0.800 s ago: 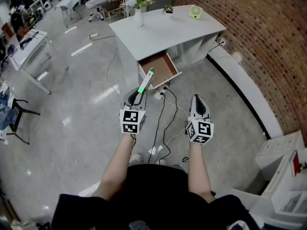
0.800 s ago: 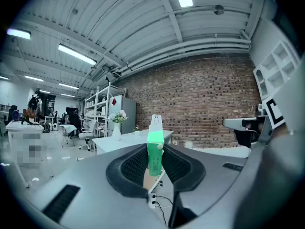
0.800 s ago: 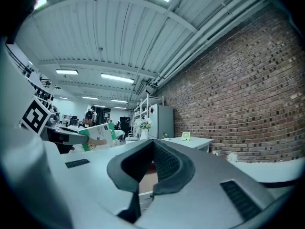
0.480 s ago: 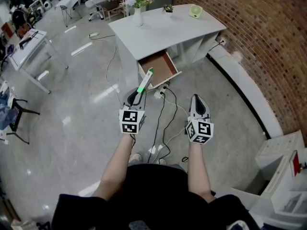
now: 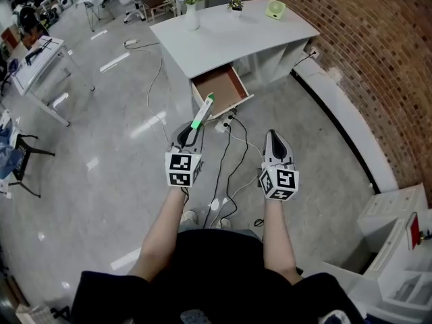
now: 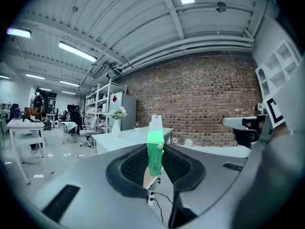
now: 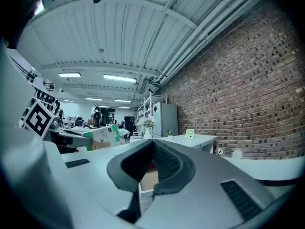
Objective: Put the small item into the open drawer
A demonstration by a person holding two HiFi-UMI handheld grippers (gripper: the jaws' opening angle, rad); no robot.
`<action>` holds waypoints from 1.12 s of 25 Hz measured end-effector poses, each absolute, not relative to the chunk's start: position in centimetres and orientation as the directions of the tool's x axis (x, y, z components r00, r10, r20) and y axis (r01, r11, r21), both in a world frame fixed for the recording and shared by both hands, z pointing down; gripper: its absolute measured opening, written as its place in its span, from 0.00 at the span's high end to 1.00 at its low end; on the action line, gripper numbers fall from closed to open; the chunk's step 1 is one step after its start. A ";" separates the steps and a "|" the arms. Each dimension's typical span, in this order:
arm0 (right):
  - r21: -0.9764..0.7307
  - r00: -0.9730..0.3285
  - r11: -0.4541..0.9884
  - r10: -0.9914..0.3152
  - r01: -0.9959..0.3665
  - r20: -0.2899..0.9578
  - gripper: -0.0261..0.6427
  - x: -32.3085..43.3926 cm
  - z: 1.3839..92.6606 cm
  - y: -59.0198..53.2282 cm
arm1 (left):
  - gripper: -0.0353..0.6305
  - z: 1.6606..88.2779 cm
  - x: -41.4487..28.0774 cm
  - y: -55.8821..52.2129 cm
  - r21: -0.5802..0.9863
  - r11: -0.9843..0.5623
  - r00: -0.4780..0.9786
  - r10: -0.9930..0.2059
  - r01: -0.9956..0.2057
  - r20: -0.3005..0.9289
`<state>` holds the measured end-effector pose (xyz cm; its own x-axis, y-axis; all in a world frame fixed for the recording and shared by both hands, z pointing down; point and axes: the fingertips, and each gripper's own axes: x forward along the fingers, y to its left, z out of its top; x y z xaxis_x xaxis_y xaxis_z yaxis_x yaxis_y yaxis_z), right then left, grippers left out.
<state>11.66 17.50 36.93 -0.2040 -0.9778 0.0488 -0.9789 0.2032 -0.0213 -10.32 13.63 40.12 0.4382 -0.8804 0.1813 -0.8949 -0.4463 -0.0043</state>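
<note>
My left gripper (image 5: pixel 191 135) is shut on a slim green-and-white box (image 5: pixel 202 112) that sticks out forward past its tips. In the left gripper view the box (image 6: pixel 155 146) stands upright, pinched between the two dark pads of the left gripper (image 6: pixel 155 162). My right gripper (image 5: pixel 274 140) hangs beside it at about the same height, shut with nothing in it; its jaw tips meet in the right gripper view (image 7: pixel 153 147). The open drawer (image 5: pixel 219 90), brown inside, juts from the white desk (image 5: pixel 229 36) ahead of both grippers, over the floor.
On the desk stand a flower vase (image 5: pixel 192 9), a small plant (image 5: pixel 234 5) and a green gadget (image 5: pixel 275 9). Cables and a power strip (image 5: pixel 226 123) lie on the floor under the drawer. A brick wall (image 5: pixel 351 46) runs along the right, with white shelving (image 5: pixel 398 235) at the lower right.
The desk and drawer sit slightly higher and further left in the head view. Both grippers have shifted up a little with them; the box stays held the same way.
</note>
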 end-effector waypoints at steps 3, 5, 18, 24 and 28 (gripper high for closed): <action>-0.039 -0.221 0.219 -0.974 -0.975 0.059 0.96 12.6 37.6 17.5 | 0.81 40.4 -9.3 13.8 -0.006 -0.436 0.427 -0.884 -0.900 0.190; -0.052 -0.234 0.231 -0.970 -0.972 0.064 0.96 13.4 37.9 17.4 | 0.81 40.6 -8.7 13.7 -0.007 -0.423 0.414 -0.890 -0.906 0.194; -0.054 -0.316 0.312 -0.946 -0.948 0.070 0.96 15.8 39.1 17.5 | 0.81 42.1 -5.4 15.4 0.007 -0.371 0.365 -0.910 -0.929 0.195; -0.048 -0.299 0.295 -0.950 -0.954 0.091 0.96 16.2 40.0 14.3 | 0.81 43.7 -4.7 12.0 0.018 -0.392 0.386 -0.896 -0.920 0.222; -0.039 -0.307 0.305 -0.946 -0.952 0.100 0.96 15.6 40.7 10.0 | 0.81 45.2 -4.8 7.6 0.057 -0.386 0.388 -0.890 -0.921 0.240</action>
